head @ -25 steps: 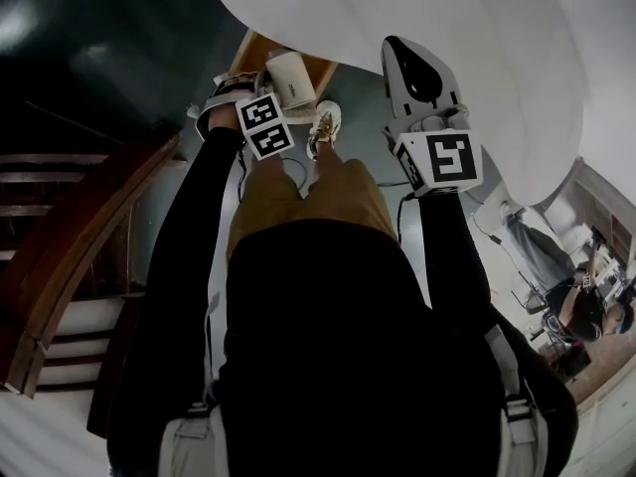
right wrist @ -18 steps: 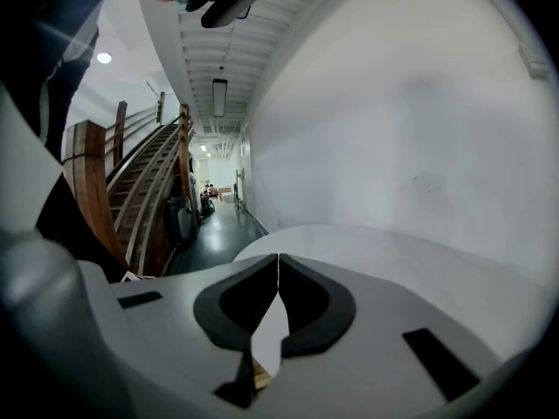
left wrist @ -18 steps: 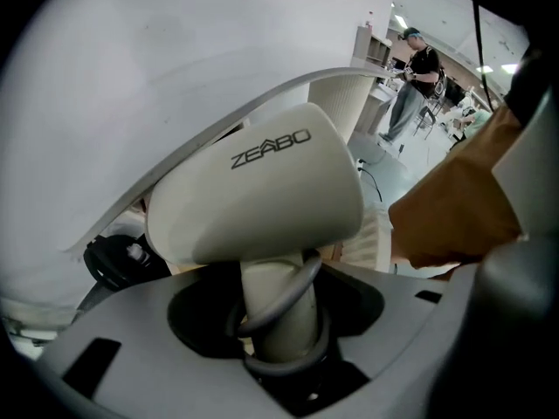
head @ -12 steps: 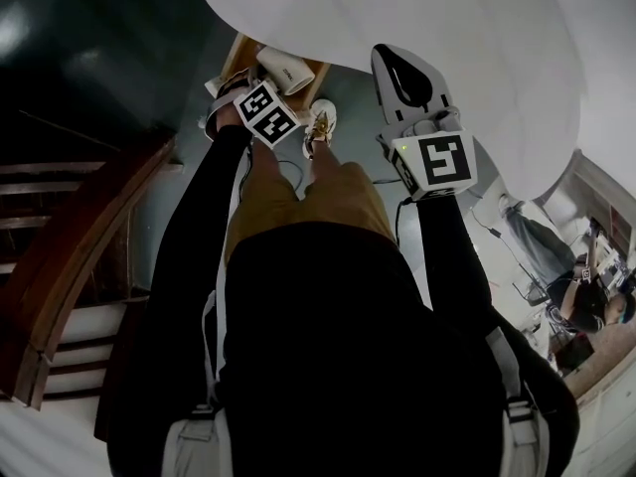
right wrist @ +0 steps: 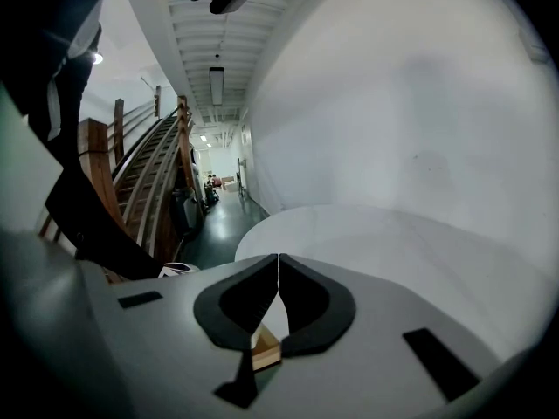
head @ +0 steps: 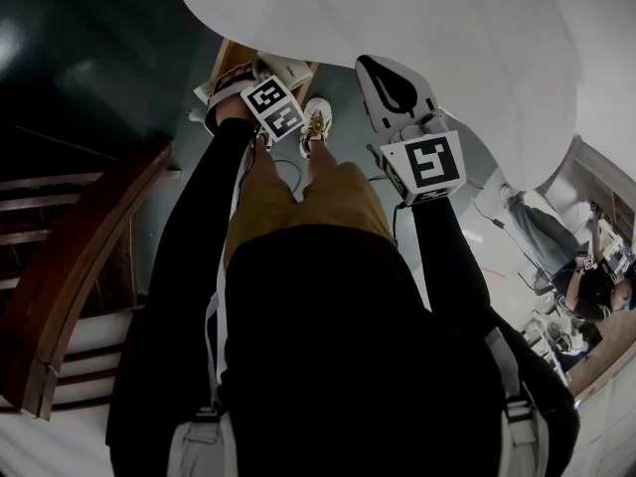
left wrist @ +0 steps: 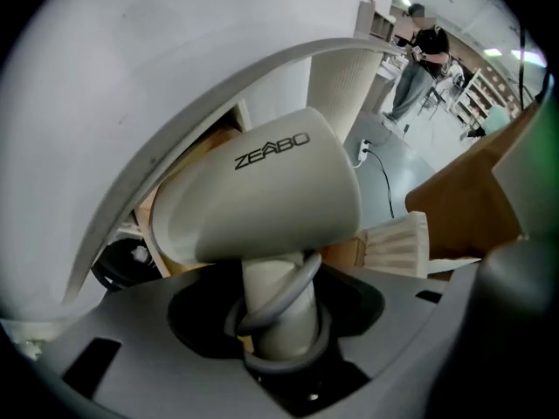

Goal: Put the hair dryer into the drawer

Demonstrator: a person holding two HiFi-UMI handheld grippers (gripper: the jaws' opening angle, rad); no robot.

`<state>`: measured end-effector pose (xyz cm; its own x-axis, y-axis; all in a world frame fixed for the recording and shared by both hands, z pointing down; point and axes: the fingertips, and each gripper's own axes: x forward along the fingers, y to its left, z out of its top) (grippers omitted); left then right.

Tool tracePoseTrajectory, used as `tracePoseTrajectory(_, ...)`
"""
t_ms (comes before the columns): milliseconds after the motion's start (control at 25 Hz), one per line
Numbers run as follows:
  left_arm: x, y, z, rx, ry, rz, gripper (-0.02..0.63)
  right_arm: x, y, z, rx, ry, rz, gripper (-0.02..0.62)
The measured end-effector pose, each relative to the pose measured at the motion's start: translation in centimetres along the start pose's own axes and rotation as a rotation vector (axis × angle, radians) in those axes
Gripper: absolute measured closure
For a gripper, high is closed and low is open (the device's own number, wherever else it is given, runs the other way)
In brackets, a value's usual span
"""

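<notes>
Hair dryer over the drawer, beneath the table edge.

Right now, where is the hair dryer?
The hair dryer is held by its handle in the left gripper, at the head view's upper left, at the wooden drawer beneath the white table's edge.

left hand-held gripper | carried hair dryer lower, closer to drawer | now partly under table

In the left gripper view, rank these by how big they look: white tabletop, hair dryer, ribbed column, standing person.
1. white tabletop: covers the most of the picture.
2. hair dryer: looks big partly because it is right at the camera.
3. ribbed column.
4. standing person: smallest, far off.
</notes>
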<state>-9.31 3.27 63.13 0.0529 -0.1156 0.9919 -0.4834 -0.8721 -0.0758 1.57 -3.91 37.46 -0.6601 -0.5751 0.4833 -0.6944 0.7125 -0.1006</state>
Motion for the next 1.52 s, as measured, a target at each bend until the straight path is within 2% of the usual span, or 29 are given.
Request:
tracePoseTrajectory(120, 1.3, -0.1, 0.6, 0.063, 0.029, -0.01, 0.371, -0.3, 0.1, -0.5, 0.022, 0.011, 0.001, 0.568)
tracePoseTrajectory(240, 2.2, -0.3, 0.3, 0.09, 0.085, -0.025, 0.37, -0.8, 0.0, -1.3, 0.013, 0.031, -0.005, 0.568)
tracePoseTrajectory(400, 2.9, 0.8, -1.1, 0.159, 0.187, 0.046, 0.37, -1.5, -0.1, -2.2, 0.01, 0.041, -0.003, 0.568)
tracePoseTrajectory(520, 3.3, 1.7, -2.0, 0.205, 0.226, 0.082, 0.369, -1.5, -0.1, -2.1, 0.022, 0.03, -0.007, 0.568)
tracePoseTrajectory(960, 5.4, 1.3, -2.5, 0.318, 0.255, 0.05, 0.338, -2.2, -0.6, -2.9, 0.042, 0.037, -0.038, 0.568)
tracePoseTrajectory(1320, 5.5, 1.2, -2.3, 0.34, 0.243, 0.032, 0.334, -2.5, -0.9, -3.3, 0.053, 0.045, -0.037, 0.568)
tracePoseTrajectory(1520, 4.2, 2.1, -2.2, 0.339, 0.225, 0.05, 0.334, -2.2, -0.6, -3.1, 0.053, 0.04, -0.026, 0.568)
